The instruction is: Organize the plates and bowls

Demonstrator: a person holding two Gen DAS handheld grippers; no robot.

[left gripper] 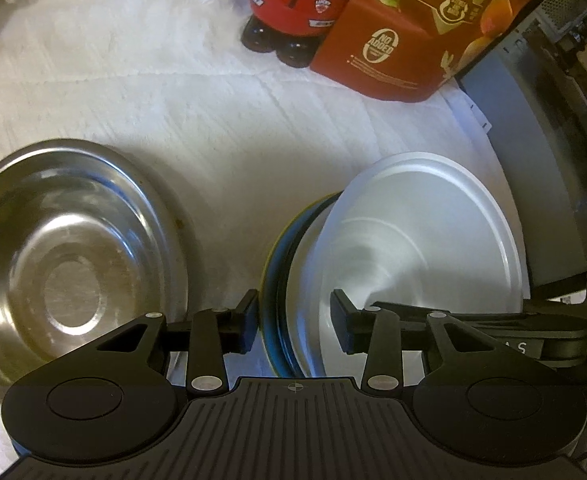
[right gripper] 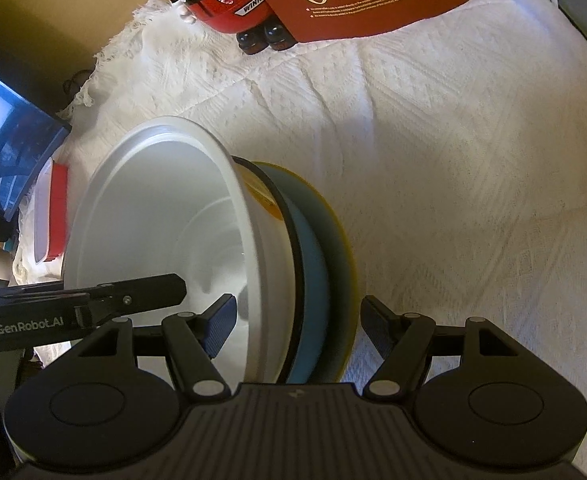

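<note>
Two grippers straddle one nested stack on the white cloth (right gripper: 453, 160): a white bowl (right gripper: 165, 216) sitting in a blue plate (right gripper: 313, 264). Both the left gripper (left gripper: 293, 320) and right gripper (right gripper: 297, 324) have their jaws spread, released, around its rims. Just beside lies a steel plate (left gripper: 73, 256); a red box (left gripper: 393, 40) stands farther off.

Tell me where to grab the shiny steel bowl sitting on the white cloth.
Take the round stainless steel bowl by its rim, coming from above with one finger inside and one outside. It sits upright and open, and the thin flared edge nearest the left tongs is unobstructed, so likely the easiest hold.
</note>
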